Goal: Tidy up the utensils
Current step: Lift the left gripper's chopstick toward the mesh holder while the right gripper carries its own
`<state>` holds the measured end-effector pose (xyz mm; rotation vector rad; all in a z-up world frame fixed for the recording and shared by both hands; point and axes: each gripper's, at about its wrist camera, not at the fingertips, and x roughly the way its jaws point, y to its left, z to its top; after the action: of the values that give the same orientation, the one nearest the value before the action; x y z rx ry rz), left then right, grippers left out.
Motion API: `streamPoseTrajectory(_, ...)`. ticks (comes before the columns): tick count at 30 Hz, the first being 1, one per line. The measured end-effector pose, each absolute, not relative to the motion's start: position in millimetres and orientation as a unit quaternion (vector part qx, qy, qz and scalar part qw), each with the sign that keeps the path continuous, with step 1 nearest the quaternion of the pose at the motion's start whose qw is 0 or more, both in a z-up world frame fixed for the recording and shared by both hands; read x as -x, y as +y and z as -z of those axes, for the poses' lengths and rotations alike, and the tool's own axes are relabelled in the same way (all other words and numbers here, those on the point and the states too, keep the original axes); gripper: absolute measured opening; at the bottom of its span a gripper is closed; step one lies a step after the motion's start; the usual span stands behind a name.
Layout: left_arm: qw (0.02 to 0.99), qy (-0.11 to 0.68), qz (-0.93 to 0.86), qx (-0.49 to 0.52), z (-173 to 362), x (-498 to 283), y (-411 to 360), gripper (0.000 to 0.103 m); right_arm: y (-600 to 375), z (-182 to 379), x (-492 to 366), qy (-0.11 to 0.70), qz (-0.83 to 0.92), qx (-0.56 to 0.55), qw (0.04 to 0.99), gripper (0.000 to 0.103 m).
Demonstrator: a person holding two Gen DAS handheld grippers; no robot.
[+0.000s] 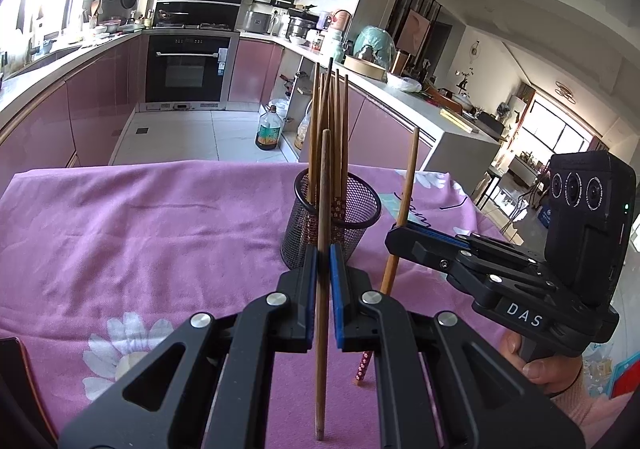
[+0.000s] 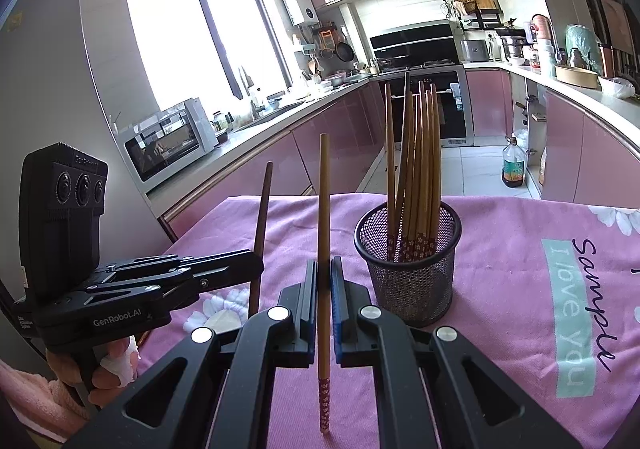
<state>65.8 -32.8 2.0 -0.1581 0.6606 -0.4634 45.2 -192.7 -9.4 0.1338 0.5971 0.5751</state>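
A black mesh cup (image 1: 334,219) stands on the pink cloth and holds several wooden chopsticks (image 1: 330,129); it also shows in the right wrist view (image 2: 410,269). My left gripper (image 1: 323,261) is shut on a dark brown chopstick (image 1: 322,349), held upright just in front of the cup. My right gripper (image 2: 324,273) is shut on a lighter chopstick with a flowered end (image 2: 324,329), upright, left of the cup. In the left wrist view the right gripper (image 1: 394,235) is to the cup's right with its chopstick (image 1: 408,185). In the right wrist view the left gripper (image 2: 258,265) holds its chopstick (image 2: 262,205).
The table is covered by a pink flowered cloth (image 1: 140,233) with printed lettering (image 2: 580,309). Behind it are pink kitchen cabinets, an oven (image 1: 186,65) and an oil bottle on the floor (image 1: 269,129). A microwave (image 2: 168,141) sits on the left counter.
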Motion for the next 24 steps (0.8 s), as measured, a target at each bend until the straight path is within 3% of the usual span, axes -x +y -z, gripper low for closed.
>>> streamPoseTrajectory(24,0.918,0.310,0.233,0.082,-6.8,-67.3,-32.9,0.007,-193.3,2.2,-45.2,0.278,-0.280,-0.065,0.917,0.005)
